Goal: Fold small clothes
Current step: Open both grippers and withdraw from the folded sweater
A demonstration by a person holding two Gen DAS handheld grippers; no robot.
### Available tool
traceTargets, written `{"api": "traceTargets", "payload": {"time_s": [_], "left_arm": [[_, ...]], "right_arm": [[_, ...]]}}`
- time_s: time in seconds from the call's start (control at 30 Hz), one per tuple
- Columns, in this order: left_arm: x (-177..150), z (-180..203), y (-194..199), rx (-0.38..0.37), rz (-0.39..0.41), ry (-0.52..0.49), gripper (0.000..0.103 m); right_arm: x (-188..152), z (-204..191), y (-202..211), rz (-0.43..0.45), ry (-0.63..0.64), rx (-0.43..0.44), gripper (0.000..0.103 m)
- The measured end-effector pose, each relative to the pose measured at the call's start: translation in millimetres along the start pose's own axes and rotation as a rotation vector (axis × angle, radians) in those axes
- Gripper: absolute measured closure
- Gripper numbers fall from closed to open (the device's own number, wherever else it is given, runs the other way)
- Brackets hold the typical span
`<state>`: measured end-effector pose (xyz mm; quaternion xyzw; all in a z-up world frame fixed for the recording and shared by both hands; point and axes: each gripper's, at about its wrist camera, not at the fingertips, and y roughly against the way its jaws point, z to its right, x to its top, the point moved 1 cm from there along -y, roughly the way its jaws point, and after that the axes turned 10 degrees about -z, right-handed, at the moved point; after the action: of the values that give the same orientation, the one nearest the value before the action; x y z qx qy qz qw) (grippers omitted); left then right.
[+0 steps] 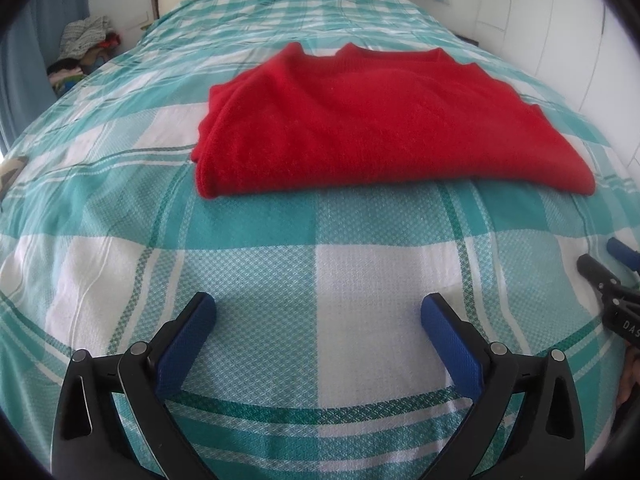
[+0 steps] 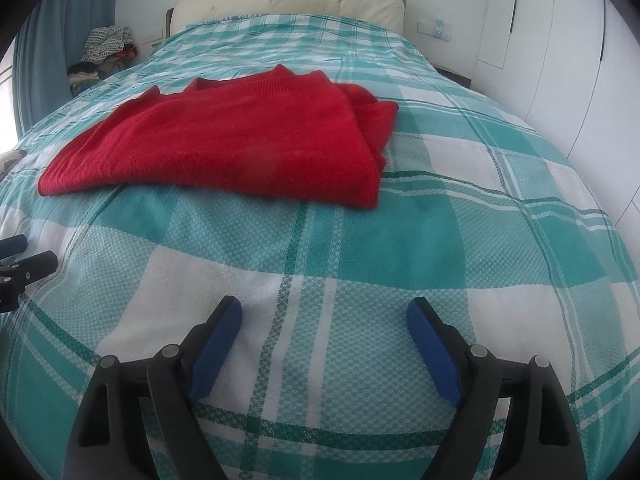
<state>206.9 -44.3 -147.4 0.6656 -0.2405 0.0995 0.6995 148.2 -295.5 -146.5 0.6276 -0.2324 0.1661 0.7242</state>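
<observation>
A red knitted sweater point(image 1: 372, 120) lies folded in a flat rectangle on the teal and white checked bedspread point(image 1: 240, 240); it also shows in the right wrist view point(image 2: 224, 148), with its collar at the far edge. My left gripper point(image 1: 318, 306) is open and empty, low over the bedspread, short of the sweater's near edge. My right gripper point(image 2: 324, 310) is open and empty, also short of the sweater, which lies ahead and to its left. Each gripper shows at the edge of the other's view.
A cream headboard point(image 2: 288, 4) stands at the far end of the bed. A pile of clothes point(image 2: 104, 52) sits at the far left by a blue curtain point(image 2: 60, 40). White wardrobe doors point(image 2: 560, 60) line the right side.
</observation>
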Motion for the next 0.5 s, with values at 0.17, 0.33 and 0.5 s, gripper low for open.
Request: {"api": "traceTargets", "payload": {"time_s": [0.17, 0.33, 0.5], "left_arm": [[-0.2, 0.6, -0.2, 0.003, -0.001, -0.001, 0.001], [0.0, 0.6, -0.1, 0.002, -0.001, -0.001, 0.0], [0.1, 0.6, -0.2, 0.003, -0.002, -0.001, 0.0]], "right_arm": [[0.0, -0.9, 0.0, -0.003, -0.001, -0.002, 0.018], [0.1, -1.4, -0.4, -0.003, 0.0, -0.008, 0.017], [0.0, -2.3, 0.2, -0.004, 0.0, -0.016, 0.016]]}}
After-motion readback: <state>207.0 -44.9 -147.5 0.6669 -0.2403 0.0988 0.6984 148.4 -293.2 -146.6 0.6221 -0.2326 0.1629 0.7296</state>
